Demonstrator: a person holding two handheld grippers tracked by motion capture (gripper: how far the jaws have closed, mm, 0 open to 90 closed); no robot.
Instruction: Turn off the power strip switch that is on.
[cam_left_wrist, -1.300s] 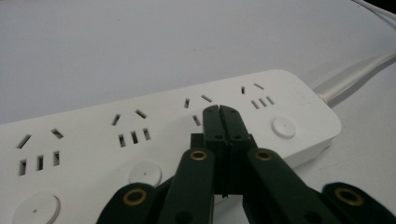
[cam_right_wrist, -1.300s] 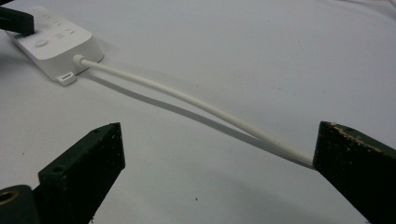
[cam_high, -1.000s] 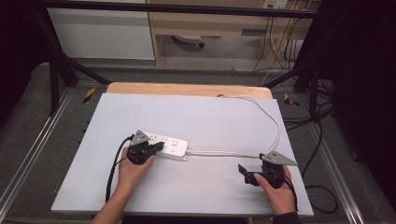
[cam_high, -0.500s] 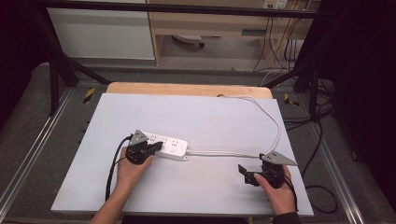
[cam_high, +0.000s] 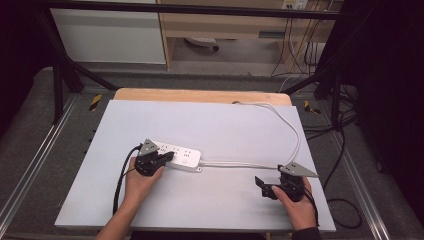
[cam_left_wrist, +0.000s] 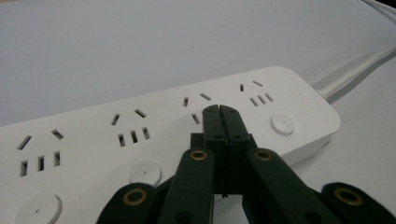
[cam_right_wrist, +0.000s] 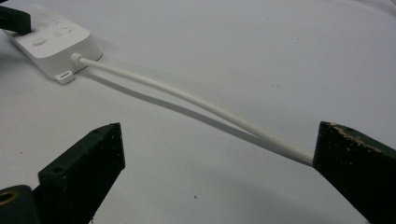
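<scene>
White plastic power strip (cam_left_wrist: 154, 140) with three socket groups and round buttons sits right under the left gripper (cam_high: 167, 157), whose jaws are pinched fully together with nothing between them, tips over the strip's top face. Can't tell from the left gripper view if they actually touch it. The right gripper view adds the strip's white round cord (cam_right_wrist: 196, 102) running past between the right gripper (cam_high: 262, 186)'s wide-open, empty jaws, over the pale grey tabletop (cam_high: 240, 125).
</scene>
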